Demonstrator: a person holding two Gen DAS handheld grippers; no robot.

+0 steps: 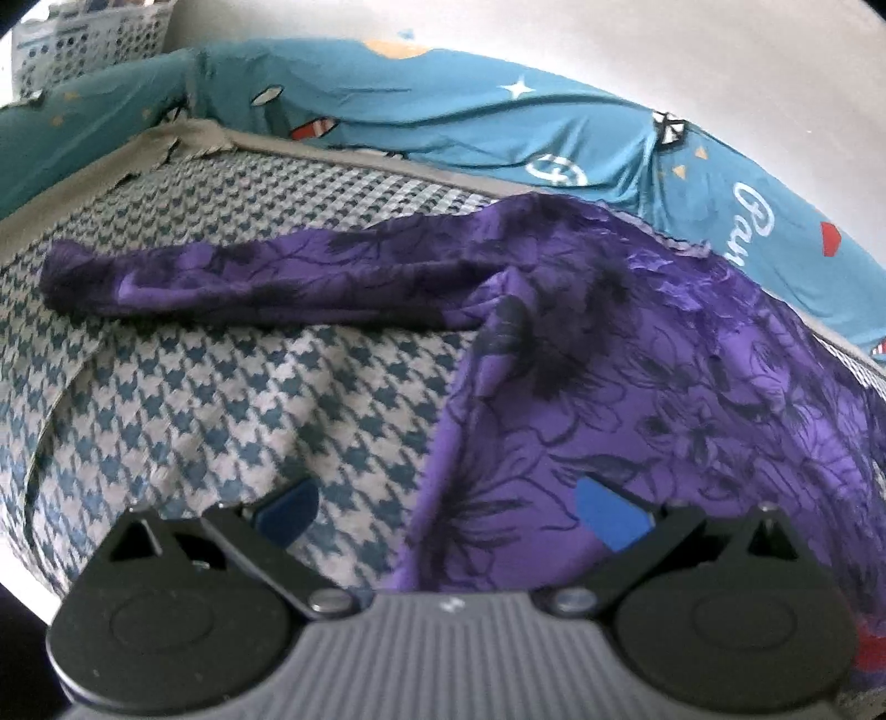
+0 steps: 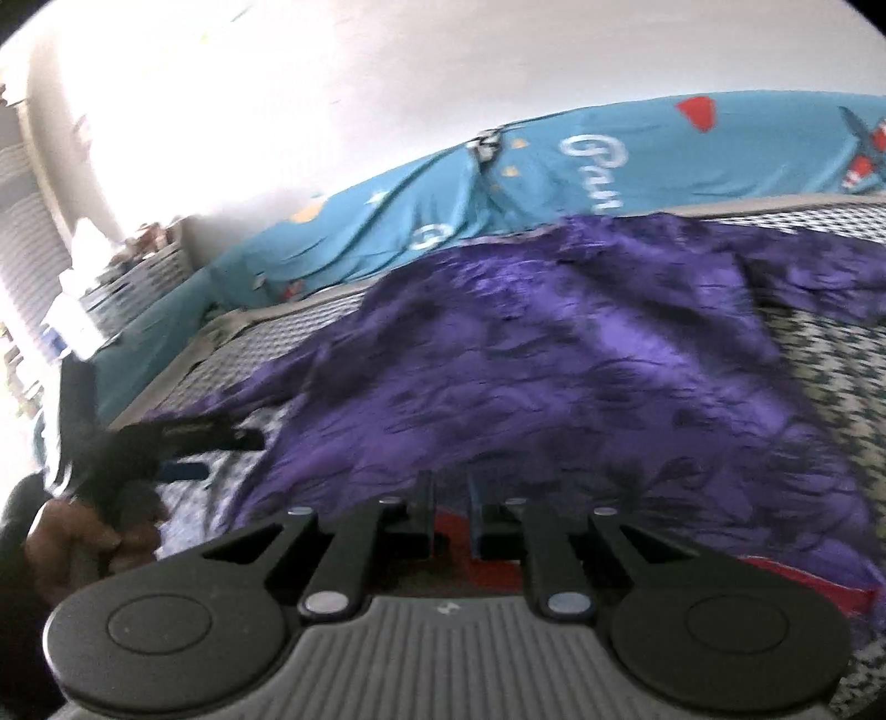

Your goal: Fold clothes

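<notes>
A purple garment [image 1: 637,376] with a dark flower print lies spread on the houndstooth blanket [image 1: 232,399]. One sleeve [image 1: 232,277] stretches out to the left. My left gripper [image 1: 448,512] is open just over the garment's near left edge, its right blue pad above the purple cloth and its left pad above the blanket. In the right wrist view the garment [image 2: 554,354] fills the middle. My right gripper [image 2: 451,515] is shut on its near hem, where a red layer shows between the fingers. The left gripper [image 2: 221,454] appears at the left, held by a hand [image 2: 83,543].
A teal printed bedsheet [image 1: 443,111] is bunched along the far side against a white wall. A white perforated basket [image 1: 83,44] stands at the far left corner. The blanket's grey border [image 1: 183,138] runs along its far edge.
</notes>
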